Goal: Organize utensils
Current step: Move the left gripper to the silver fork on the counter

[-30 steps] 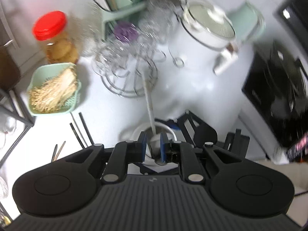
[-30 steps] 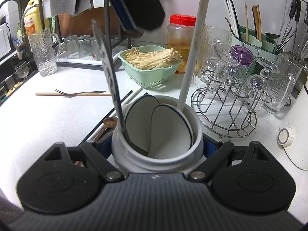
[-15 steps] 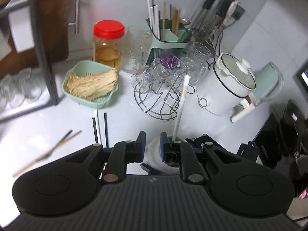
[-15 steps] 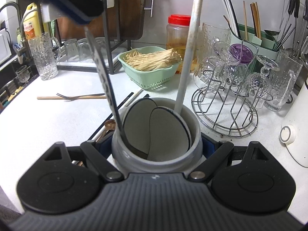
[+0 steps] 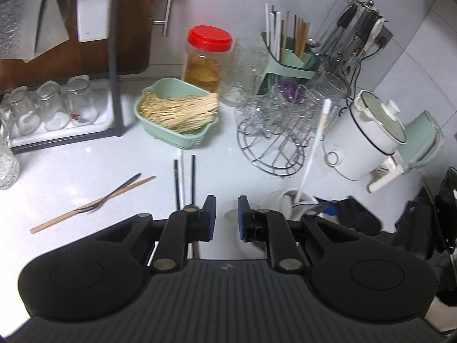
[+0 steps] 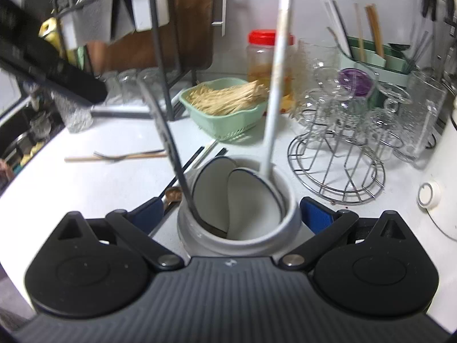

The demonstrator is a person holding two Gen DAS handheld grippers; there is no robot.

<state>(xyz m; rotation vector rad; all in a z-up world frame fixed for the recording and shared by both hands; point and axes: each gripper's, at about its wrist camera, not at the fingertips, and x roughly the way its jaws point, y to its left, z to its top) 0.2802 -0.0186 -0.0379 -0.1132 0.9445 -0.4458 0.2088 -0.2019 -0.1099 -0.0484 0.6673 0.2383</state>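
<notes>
Two utensils are in the white crock (image 6: 238, 217) near the worktop's front edge: a white-handled ladle (image 6: 275, 85) and a dark-handled one (image 6: 168, 143). Still loose on the worktop: a fork (image 5: 114, 194) across a wooden chopstick (image 5: 91, 204), plus dark chopsticks (image 5: 185, 180). The right gripper (image 6: 238, 214) has just opened, pads clear of the crock between them. The left gripper (image 5: 224, 217) hangs narrow and empty.

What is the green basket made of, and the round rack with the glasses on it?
The basket looks like matte plastic: an even pale green with moulded slots in its wall. The rack looks like shiny metal wire: thin silvery rods with bright glints. The glasses on it look like clear patterned glass, though they might be clear plastic.
</notes>
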